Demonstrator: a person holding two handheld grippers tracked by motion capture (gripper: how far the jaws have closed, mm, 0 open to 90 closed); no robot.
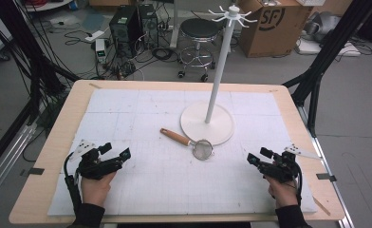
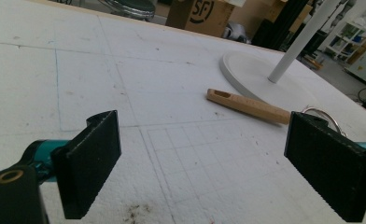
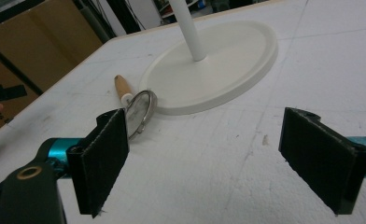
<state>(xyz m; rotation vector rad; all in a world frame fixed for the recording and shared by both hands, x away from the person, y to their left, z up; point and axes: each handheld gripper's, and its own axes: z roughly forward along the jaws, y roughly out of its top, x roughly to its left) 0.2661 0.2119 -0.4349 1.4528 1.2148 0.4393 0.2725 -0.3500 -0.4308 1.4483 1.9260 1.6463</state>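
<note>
A matt wooden handle and shiny metal mesh are shown on the strainer [image 1: 192,143], a smooth white painted finish on the stand [image 1: 208,121], rough white foam on the table [image 1: 151,190], and ribbed matt black pads on the jaws.

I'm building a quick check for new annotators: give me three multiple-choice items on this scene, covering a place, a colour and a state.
1. Where does the strainer lie?
A. hung on the stand
B. on the table beside the stand's base
C. in a gripper

2. What colour is the hook stand?
A. white
B. black
C. red

3. How does the right gripper stand?
A. shut on the handle
B. open, empty
C. shut, empty

Key: B, its mesh rests by the round base; A, pole and base are white; B, its jaws stand wide apart with only table between them.
</note>
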